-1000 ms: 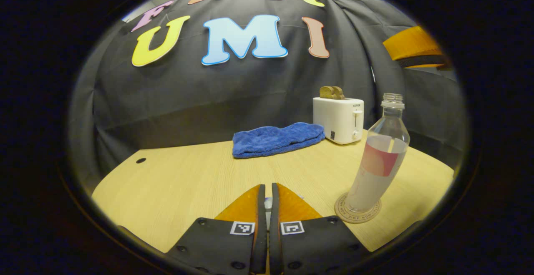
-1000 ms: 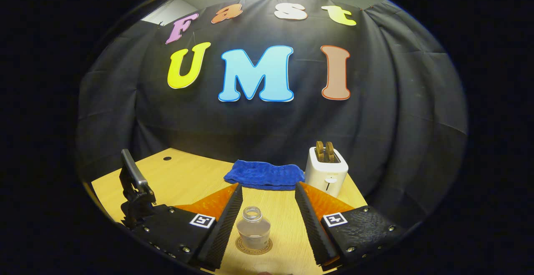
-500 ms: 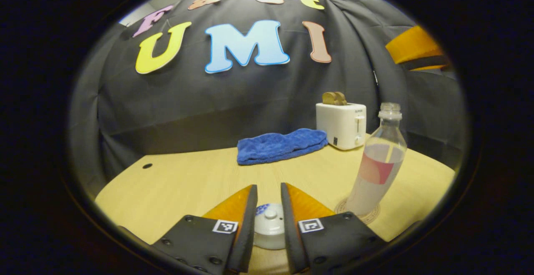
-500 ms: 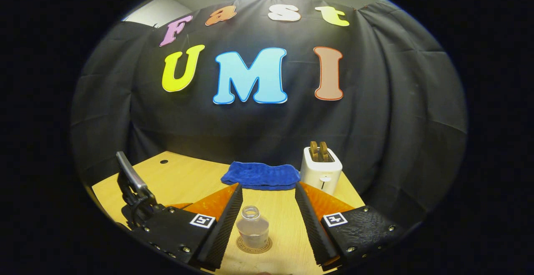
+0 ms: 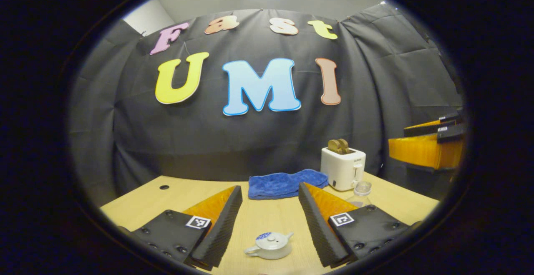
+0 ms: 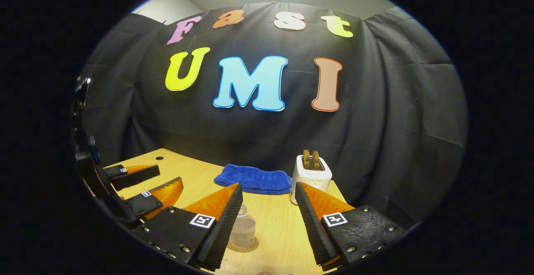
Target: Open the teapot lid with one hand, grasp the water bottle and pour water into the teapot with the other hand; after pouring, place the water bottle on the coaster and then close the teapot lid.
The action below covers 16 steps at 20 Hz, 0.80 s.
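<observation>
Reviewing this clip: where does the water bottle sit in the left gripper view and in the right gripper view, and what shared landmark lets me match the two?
Left gripper view: the water bottle stands right of centre, just in front of the white toaster, its body mostly hidden behind the gripper's finger.
Right gripper view: it stands low at centre on a coaster, between the open fingers.
Shared landmark: the blue towel beside the toaster.

The right finger [image 5: 323,220] hides most of the water bottle [image 5: 362,189].
</observation>
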### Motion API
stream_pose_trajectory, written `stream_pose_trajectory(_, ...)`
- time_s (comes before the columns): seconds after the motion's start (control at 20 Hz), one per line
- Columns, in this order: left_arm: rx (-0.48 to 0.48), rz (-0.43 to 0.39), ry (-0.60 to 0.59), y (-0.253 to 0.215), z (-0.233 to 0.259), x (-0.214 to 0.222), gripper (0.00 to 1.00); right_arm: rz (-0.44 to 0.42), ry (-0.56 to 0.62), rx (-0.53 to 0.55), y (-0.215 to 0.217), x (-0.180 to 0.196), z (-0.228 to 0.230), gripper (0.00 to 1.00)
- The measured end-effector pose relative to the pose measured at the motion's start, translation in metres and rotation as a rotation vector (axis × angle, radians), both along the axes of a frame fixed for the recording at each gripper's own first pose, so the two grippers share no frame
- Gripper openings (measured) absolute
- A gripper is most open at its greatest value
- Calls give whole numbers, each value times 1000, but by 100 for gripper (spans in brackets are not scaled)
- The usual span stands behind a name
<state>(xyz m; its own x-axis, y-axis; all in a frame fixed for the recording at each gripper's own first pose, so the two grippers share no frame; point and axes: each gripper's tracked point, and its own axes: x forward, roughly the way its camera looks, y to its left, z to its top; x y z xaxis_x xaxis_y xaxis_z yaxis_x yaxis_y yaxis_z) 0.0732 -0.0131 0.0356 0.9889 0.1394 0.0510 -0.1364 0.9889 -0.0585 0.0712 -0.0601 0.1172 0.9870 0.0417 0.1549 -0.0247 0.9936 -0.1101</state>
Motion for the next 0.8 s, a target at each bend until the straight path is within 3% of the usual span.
stream_pose_trajectory(0.3,-4,-2,-21,5,16,-11,94,-48,-65,-85,12,-8,0,79)
stream_pose_trajectory(0.8,-3,119,-18,52,21,-37,95,-28,-106,-17,12,2,12,79)
